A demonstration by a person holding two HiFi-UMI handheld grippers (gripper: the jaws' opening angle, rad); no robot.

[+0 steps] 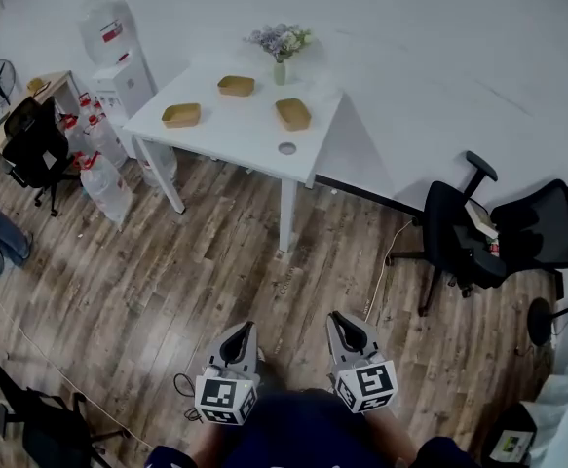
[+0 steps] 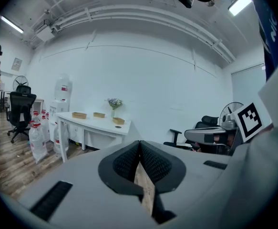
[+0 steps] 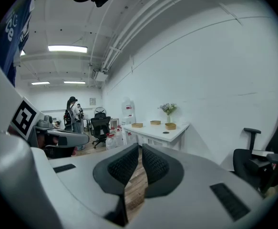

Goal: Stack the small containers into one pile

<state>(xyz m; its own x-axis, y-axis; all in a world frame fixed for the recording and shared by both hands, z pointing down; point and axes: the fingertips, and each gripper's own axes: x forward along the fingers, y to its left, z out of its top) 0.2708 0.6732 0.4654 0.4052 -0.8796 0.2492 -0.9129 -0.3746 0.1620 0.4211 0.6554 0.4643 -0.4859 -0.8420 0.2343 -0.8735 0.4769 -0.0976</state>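
Note:
Three shallow tan containers stand apart on a white table [image 1: 254, 139] across the room: one at the left [image 1: 181, 115], one at the back [image 1: 236, 86], one at the right [image 1: 293, 114]. The left gripper view shows them small and far off [image 2: 79, 115] [image 2: 99, 114] [image 2: 118, 121], as does the right gripper view [image 3: 137, 125] [image 3: 155, 122] [image 3: 170, 126]. My left gripper [image 1: 244, 330] [image 2: 139, 146] and right gripper [image 1: 341, 319] [image 3: 140, 150] are held low over the wooden floor, well short of the table. Both are shut with nothing in them.
A vase of flowers [image 1: 280, 47] and a small round disc [image 1: 286, 148] are also on the table. Beside the table are a water dispenser [image 1: 118, 61] and water bottles [image 1: 103, 178]. Black office chairs stand at the right [image 1: 469, 242] and left [image 1: 35, 144]. People stand far off [image 3: 73, 113].

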